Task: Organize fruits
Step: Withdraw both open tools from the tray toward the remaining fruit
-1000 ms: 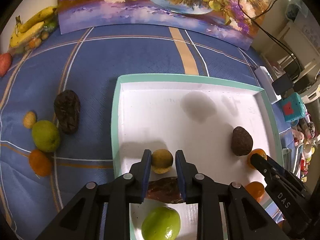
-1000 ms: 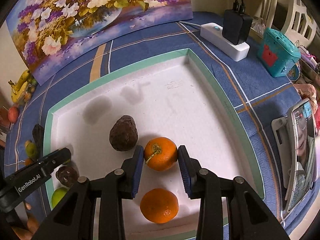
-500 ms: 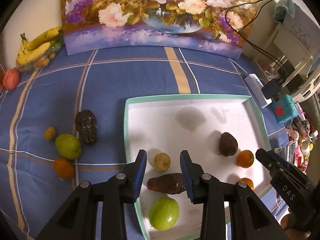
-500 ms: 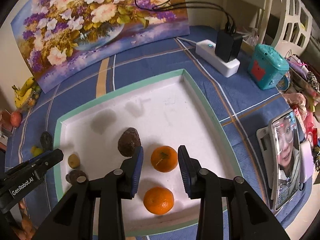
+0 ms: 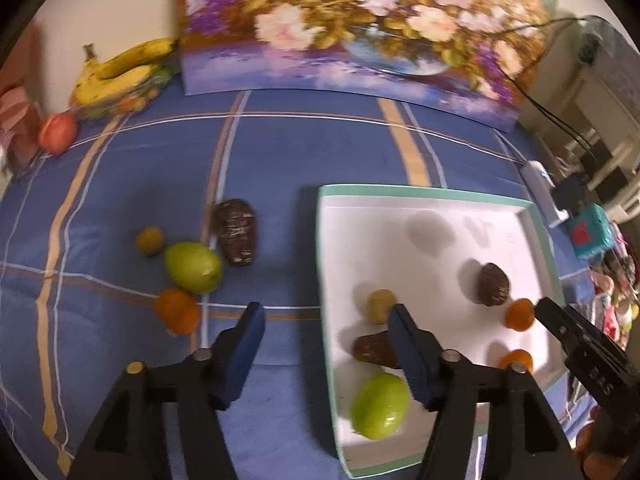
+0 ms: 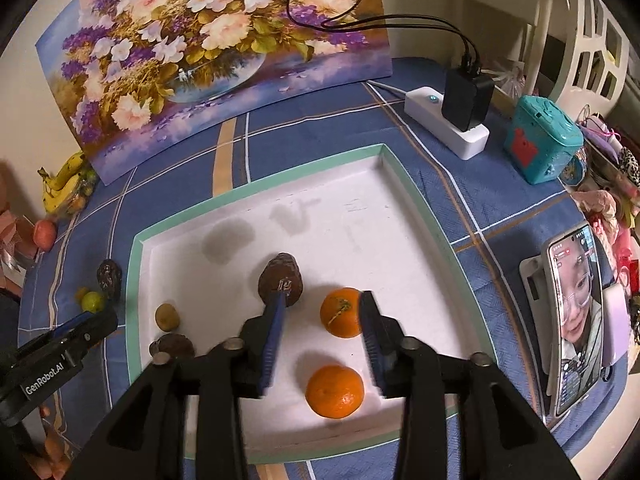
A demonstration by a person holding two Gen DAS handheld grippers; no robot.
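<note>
A white tray with a green rim (image 5: 424, 194) (image 6: 256, 184) lies on the blue cloth. In it are a green fruit (image 5: 379, 405), a small yellow fruit (image 5: 380, 305) (image 6: 167, 316), two dark brown fruits (image 5: 374, 349) (image 6: 281, 278) and two oranges (image 6: 341, 312) (image 6: 335, 391). On the cloth to the left lie a dark fruit (image 5: 235, 232), a green fruit (image 5: 193, 267), an orange (image 5: 177, 310) and a small yellow fruit (image 5: 149, 240). My left gripper (image 5: 326, 320) is open and empty over the tray's left rim. My right gripper (image 6: 322, 308) is open and empty above the oranges.
A flower painting (image 6: 208, 40) stands at the back. Bananas (image 5: 120, 72) and a red fruit (image 5: 58, 134) lie at the far left. A power strip with a charger (image 6: 452, 120), a teal box (image 6: 542, 144) and a phone (image 6: 576, 312) lie to the right of the tray.
Both grippers have lifted away from the tray and opened wider. The left gripper has swung left, off the small yellow fruit, so that it straddles the tray's left rim.
</note>
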